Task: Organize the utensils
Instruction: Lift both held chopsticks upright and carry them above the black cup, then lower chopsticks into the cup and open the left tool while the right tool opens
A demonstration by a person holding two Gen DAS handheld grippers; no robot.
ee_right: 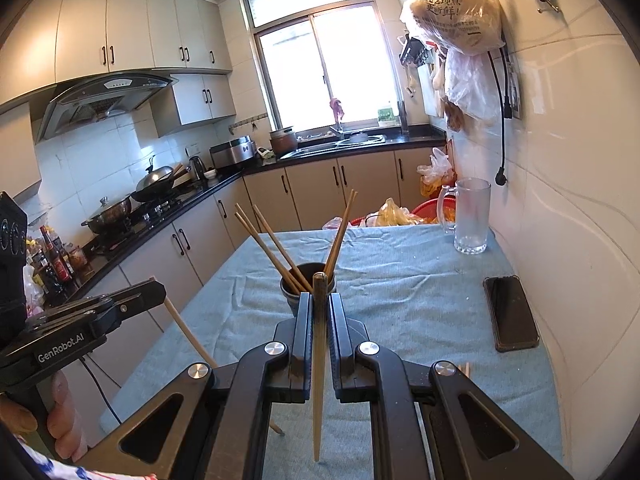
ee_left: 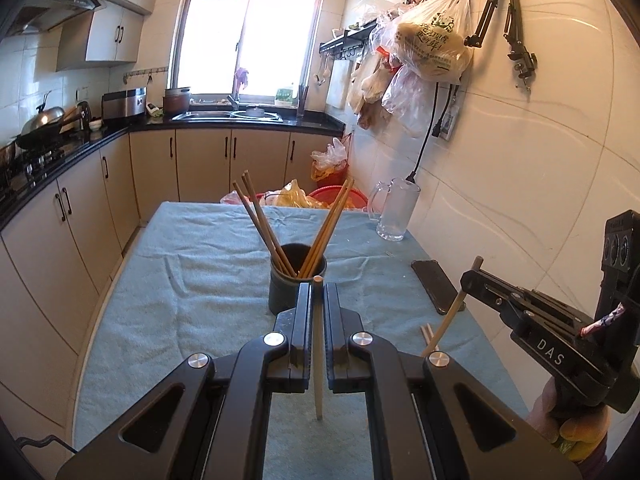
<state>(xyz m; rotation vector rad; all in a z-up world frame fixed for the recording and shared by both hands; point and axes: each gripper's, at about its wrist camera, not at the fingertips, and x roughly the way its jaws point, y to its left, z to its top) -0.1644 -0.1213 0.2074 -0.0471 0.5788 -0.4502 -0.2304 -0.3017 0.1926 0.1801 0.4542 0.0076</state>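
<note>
1. Left gripper (ee_left: 317,292) clenched on a pale chopstick (ee_left: 318,360), held upright above the blue cloth (ee_left: 192,280)
2. Right gripper (ee_right: 320,304) clenched on a darker chopstick (ee_right: 319,368), also upright
3. Straight ahead: dark holder (ee_left: 280,292) with chopsticks (ee_left: 260,220) splayed left and right
4. Off to the right by the wall: black phone (ee_right: 510,312), glass mug (ee_right: 472,216)
5. Loose chopsticks (ee_left: 428,334) flat on cloth, near the phone

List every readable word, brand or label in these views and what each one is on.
"DAS" on the side of the right gripper.
"GenRobot.AI" on the side of the left gripper.
Chinese print on the hanging plastic bag: too blurred to read reliably.
Bottle labels by the stove: too small to read.
</note>
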